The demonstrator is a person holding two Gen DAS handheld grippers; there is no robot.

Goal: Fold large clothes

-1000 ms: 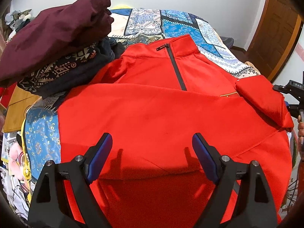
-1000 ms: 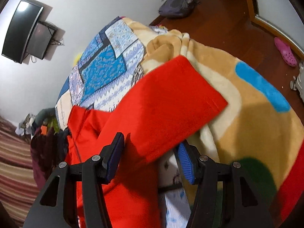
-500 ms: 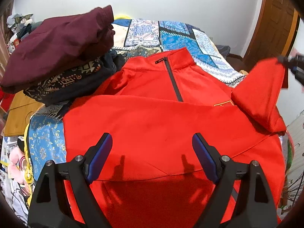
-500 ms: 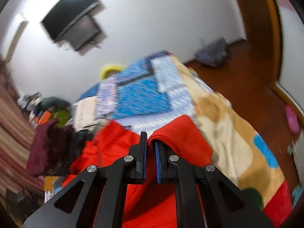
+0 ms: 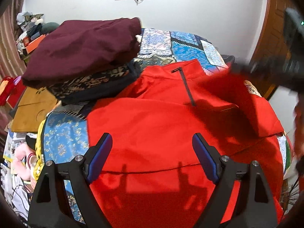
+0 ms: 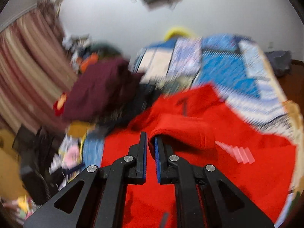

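Observation:
A large red zip-neck top [image 5: 152,125] lies spread on the bed, collar at the far side; it also shows in the right wrist view [image 6: 237,167]. My left gripper [image 5: 151,150] is open and empty, hovering over the top's lower half. My right gripper [image 6: 150,142] is shut on the red sleeve [image 6: 182,131] and holds it lifted over the top's chest. In the left wrist view the right gripper [image 5: 275,68] is a dark blur at the upper right, with the sleeve [image 5: 237,95] draped from it.
A pile of folded clothes with a maroon garment [image 5: 83,45] on top sits at the far left of the bed. A blue patterned bedspread [image 5: 182,43] lies beyond the collar. Clutter lies on the floor at the left [image 5: 17,161]. A wooden door [image 5: 273,38] stands at the right.
My right gripper closed on the red sleeve, lifted it and swung it left across the top's chest. My left gripper stayed open over the lower half.

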